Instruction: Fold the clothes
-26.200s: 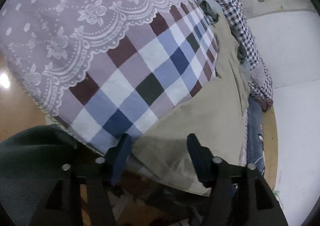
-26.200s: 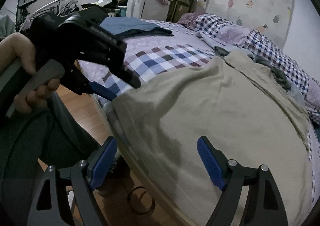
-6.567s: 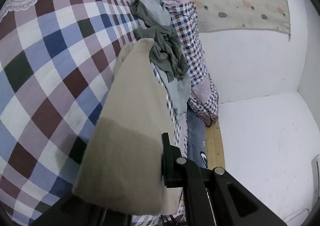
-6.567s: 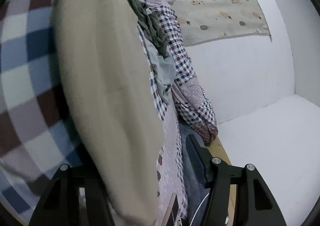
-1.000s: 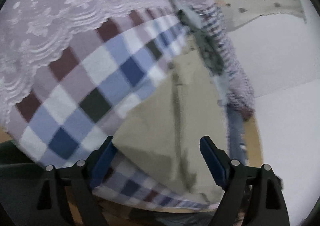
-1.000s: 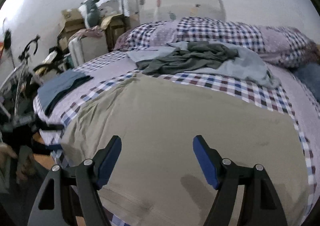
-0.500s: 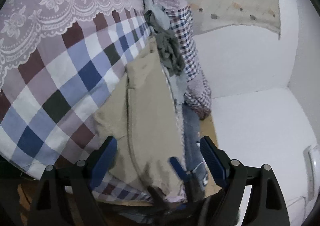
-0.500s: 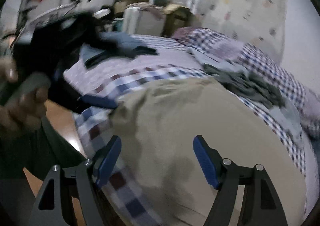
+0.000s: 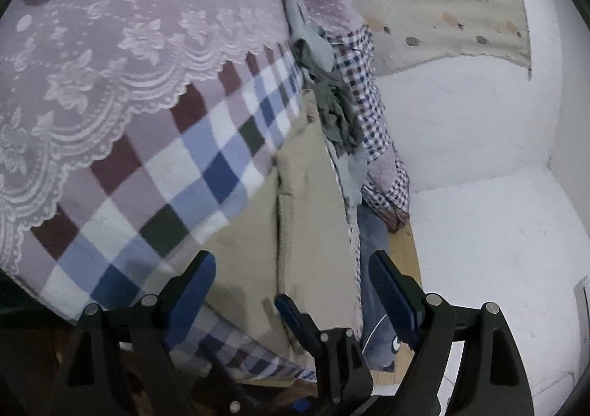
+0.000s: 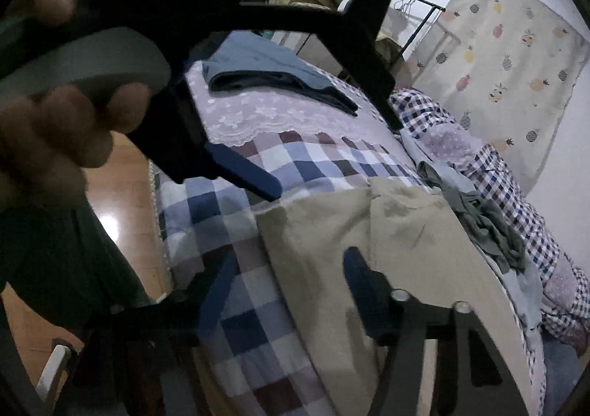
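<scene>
Left claw spread wide, empty, gripped by a hand curled round its grey handle. Right claw likewise parted, empty, just beneath the left.

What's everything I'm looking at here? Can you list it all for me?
Beige fabric garment: one, beige, flat on the bed's near edge.
Crumpled grey-green garment: one, beyond the beige garment.
Folded dark blue clothing: one stack, on the lilac lace cover.
Checked bedspread: one, blue, maroon and white, covering the bed.
Lilac lace cover: one, over the bedspread's far part.
Fruit-print curtain: one, cream, on the far wall.
Left gripper: black with blue pads, open above the garment's edge.
Right gripper: open over the bed's edge.
Hand: one, holding the left gripper's handle.
</scene>
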